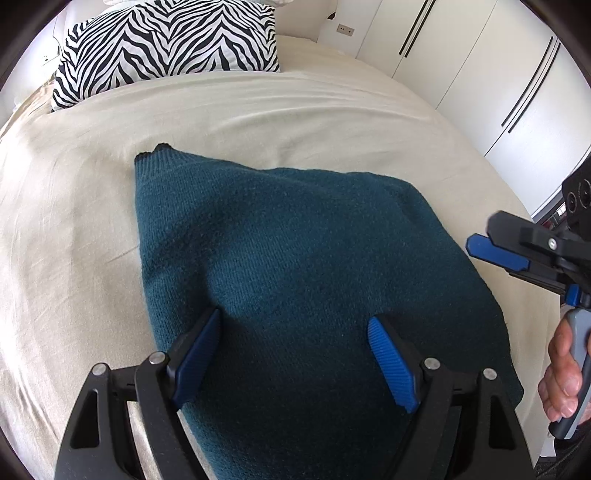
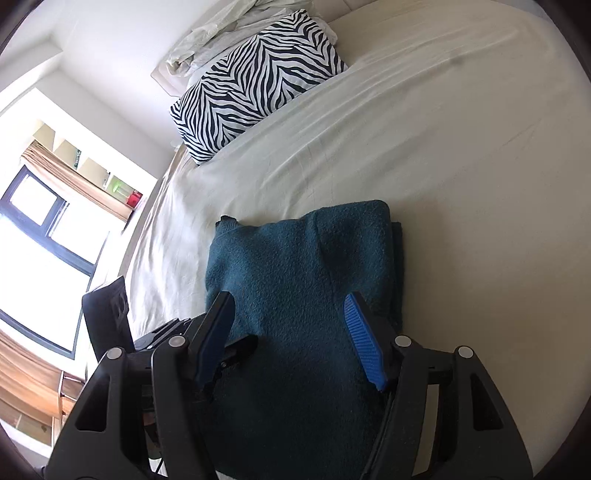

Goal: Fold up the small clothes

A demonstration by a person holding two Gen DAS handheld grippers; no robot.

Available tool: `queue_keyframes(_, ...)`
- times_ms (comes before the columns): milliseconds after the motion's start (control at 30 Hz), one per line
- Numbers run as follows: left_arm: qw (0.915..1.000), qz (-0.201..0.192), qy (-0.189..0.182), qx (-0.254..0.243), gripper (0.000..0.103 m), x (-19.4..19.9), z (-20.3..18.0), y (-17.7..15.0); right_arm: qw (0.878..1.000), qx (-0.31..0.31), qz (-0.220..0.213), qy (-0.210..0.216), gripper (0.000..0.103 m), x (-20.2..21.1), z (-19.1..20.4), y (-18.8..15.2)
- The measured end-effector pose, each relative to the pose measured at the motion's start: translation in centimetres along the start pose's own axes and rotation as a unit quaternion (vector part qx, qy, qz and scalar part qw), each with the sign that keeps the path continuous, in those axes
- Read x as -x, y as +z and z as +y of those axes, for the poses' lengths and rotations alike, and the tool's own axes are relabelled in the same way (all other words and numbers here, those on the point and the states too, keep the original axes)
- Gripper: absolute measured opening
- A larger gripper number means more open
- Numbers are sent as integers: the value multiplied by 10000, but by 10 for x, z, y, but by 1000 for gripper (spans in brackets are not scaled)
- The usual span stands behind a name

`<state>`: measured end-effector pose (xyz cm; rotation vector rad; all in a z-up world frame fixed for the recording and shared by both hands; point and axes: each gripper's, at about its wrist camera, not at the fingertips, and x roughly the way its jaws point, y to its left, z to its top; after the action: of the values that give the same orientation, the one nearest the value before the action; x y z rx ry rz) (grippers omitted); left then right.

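A dark teal knitted garment (image 1: 295, 258) lies folded on the cream bed sheet (image 1: 74, 258); it also shows in the right wrist view (image 2: 295, 277). My left gripper (image 1: 295, 321) is open and empty, hovering just above the garment's near part. My right gripper (image 2: 288, 306) is open and empty above the garment's near end, and it shows at the right edge of the left wrist view (image 1: 495, 251), beside the garment's right edge. The left gripper's body (image 2: 166, 336) peeks in behind the right gripper's left finger.
A zebra-print pillow (image 1: 166, 40) lies at the head of the bed, also in the right wrist view (image 2: 255, 81), with crumpled white bedding (image 2: 221, 33) behind it. White wardrobe doors (image 1: 480, 74) stand to the right. A window (image 2: 37, 240) and a dark chair (image 2: 107, 317) are at the left.
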<state>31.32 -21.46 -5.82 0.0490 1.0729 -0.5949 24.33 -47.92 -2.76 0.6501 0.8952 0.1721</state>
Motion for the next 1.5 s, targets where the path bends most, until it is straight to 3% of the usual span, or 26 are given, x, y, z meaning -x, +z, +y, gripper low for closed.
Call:
queue_keyframes(100,10000,-28,23,-15,82,1,0,-2,9993,193,228,203,61,8,2,-25)
queue_keyframes(167,10000,-18,65,-48,82,1,-2,-2,9981,416,449,-91,58,-2,-3,-41)
queue_keyframes(300,9998,-43,179,-124,82,-1,-8,-2,9980,602,170,0,57,-5,-12,-54)
queue_keyframes(467,9997,-91,194,-155,82,0,-8,-4,9964,817,72,-198,59,4,1,-64)
queue_keyframes(633,9995,-169,193,-167,82,1,-8,-6,9977,582,2,338,59,22,8,-69)
queue_keyframes(733,9993,-214,227,-195,82,2,-9,-8,9955,883,341,40,59,2,2,-92)
queue_keyframes(833,9989,-257,298,-253,82,3,-12,-10,9917,1288,22,43,59,4,1,-106)
queue_keyframes(1000,9985,-398,246,-291,83,6,-12,-12,9976,542,55,420,60,20,-8,-91)
queue_keyframes(1133,9969,-626,-369,289,83,37,7,-13,9967,-1,-465,661,68,56,-26,-71)
queue_keyframes(1200,9888,-905,-741,925,85,66,29,-15,9980,-171,-449,413,70,64,-37,-60)
queue_keyframes(1300,9779,-1259,-823,1455,91,92,61,-20,9989,-405,-166,168,70,60,-55,-45)
queue_keyframes(1400,9737,-746,-1061,1872,91,74,84,-26,9964,-816,190,110,70,43,-76,-34)
queue_keyframes(1500,9608,-291,-1526,2295,91,48,93,-41,9945,-975,381,47,71,22,-83,-26)
